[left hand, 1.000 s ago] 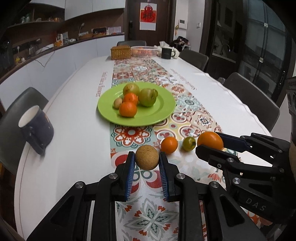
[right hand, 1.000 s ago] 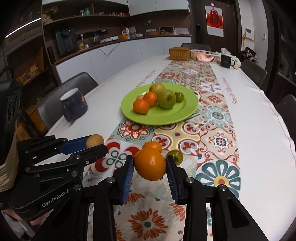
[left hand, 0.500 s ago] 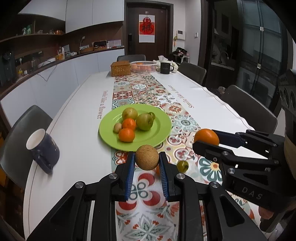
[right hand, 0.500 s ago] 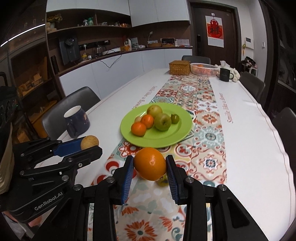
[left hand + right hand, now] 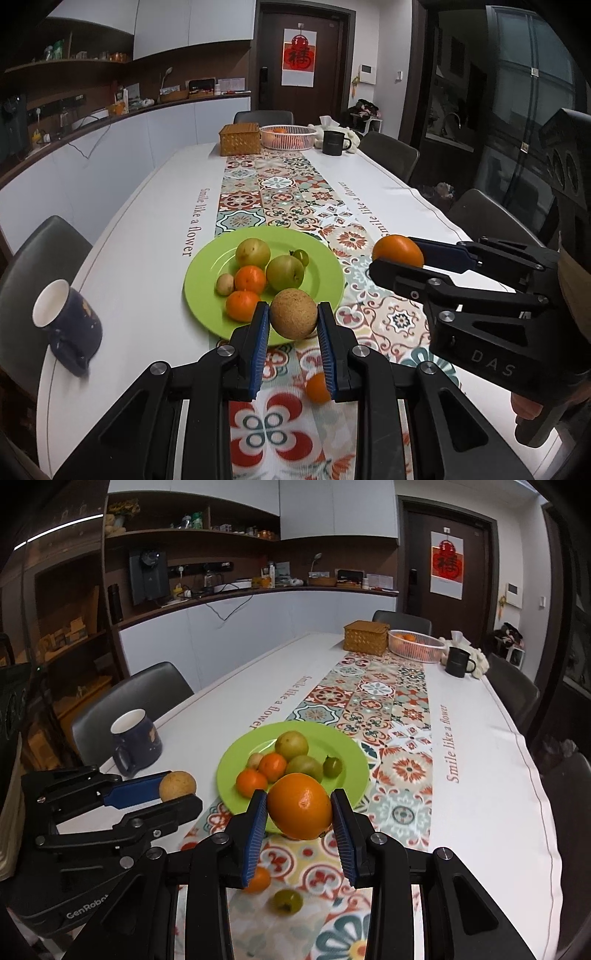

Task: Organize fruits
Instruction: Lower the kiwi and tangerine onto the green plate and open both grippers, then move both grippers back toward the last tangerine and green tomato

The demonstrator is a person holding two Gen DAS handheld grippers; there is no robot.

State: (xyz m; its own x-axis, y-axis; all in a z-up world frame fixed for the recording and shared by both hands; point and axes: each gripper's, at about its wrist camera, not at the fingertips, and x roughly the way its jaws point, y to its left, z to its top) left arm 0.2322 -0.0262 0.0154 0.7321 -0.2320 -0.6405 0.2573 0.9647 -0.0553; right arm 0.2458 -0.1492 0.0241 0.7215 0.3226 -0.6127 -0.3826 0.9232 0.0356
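Note:
My left gripper [image 5: 293, 321] is shut on a rough brown round fruit [image 5: 294, 313] and holds it above the near rim of the green plate [image 5: 325, 273]. My right gripper [image 5: 300, 808] is shut on a large orange [image 5: 300, 805], raised over the plate's near right side [image 5: 354, 771]. The plate holds several fruits: two oranges, two green-yellow apples, a small green fruit and a small tan one. On the patterned runner below the grippers lie a small orange [image 5: 257, 880] and a small green fruit [image 5: 287, 901]. The small orange also shows in the left wrist view [image 5: 317, 387].
A dark blue mug [image 5: 70, 326] stands on the white tablecloth left of the plate. At the far end are a wicker box [image 5: 240, 139], a pink basket with oranges [image 5: 288, 136] and a black mug [image 5: 334, 142]. Chairs line both sides.
Both grippers have risen and moved forward with their fruits, from near the loose fruits on the runner to the plate's near rim. The loose orange and green fruit now lie beneath them.

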